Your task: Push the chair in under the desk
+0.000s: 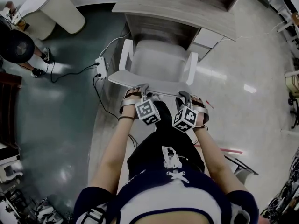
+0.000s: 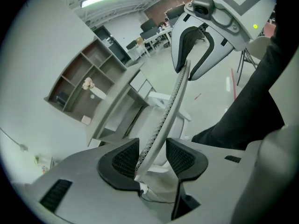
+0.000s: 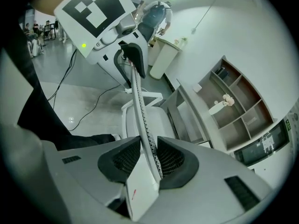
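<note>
A white plastic chair (image 1: 159, 62) with a holey mesh back stands on the shiny floor (image 1: 243, 69), facing a grey wooden desk (image 1: 187, 10). The front of its seat is just at the desk's near edge, at the open gap under the top. Most of the seat and both armrests stick out toward the person. The person stands right behind the chair with one claw on the top edge of the chair back (image 1: 161, 84) at each side. The left claw (image 1: 143, 88) is partly closed around the thin edge. One pad lies on it, and the other seems to press too, but that is hard to see. The right claw (image 1: 183, 97) is partly closed as well, with both pads pinching the same edge. A white power strip (image 1: 100, 65) lies on the floor by the chair's left side.
</note>
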`<state>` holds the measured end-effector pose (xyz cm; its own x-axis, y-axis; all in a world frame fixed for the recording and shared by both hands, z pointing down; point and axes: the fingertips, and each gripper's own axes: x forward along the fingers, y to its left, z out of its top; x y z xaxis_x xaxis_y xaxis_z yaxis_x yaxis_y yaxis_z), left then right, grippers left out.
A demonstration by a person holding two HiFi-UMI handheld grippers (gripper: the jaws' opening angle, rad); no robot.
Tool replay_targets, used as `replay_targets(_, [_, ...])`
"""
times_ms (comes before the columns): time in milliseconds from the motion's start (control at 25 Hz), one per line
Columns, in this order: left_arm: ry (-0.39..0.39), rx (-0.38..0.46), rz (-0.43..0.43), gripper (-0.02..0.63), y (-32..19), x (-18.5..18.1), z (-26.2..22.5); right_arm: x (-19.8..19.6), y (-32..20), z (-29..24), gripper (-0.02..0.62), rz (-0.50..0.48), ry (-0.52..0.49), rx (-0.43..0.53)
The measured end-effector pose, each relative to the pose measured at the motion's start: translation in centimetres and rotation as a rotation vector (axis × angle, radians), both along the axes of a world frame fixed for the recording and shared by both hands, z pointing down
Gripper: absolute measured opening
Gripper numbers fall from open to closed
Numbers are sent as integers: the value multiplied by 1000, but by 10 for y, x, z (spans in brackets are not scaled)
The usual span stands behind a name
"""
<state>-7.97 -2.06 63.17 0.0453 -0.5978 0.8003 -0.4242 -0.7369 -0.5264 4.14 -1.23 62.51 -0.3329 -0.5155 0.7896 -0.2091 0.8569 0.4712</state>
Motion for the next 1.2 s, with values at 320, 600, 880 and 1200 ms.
replay_targets(320, [11, -11, 12, 179, -38, 1, -2, 0, -41, -1, 106, 2, 19, 3])
replay_targets(600, [39, 46, 13, 179, -66, 1, -4, -1, -70, 2, 106, 14, 23, 0])
replay_targets(880, [138, 134, 9, 201, -87, -7, -6, -11, -96, -1, 114, 137, -45, -85])
replay_targets(1200, [343, 269, 128, 233, -99, -15, -23, -21, -108, -3, 117, 224, -71, -106])
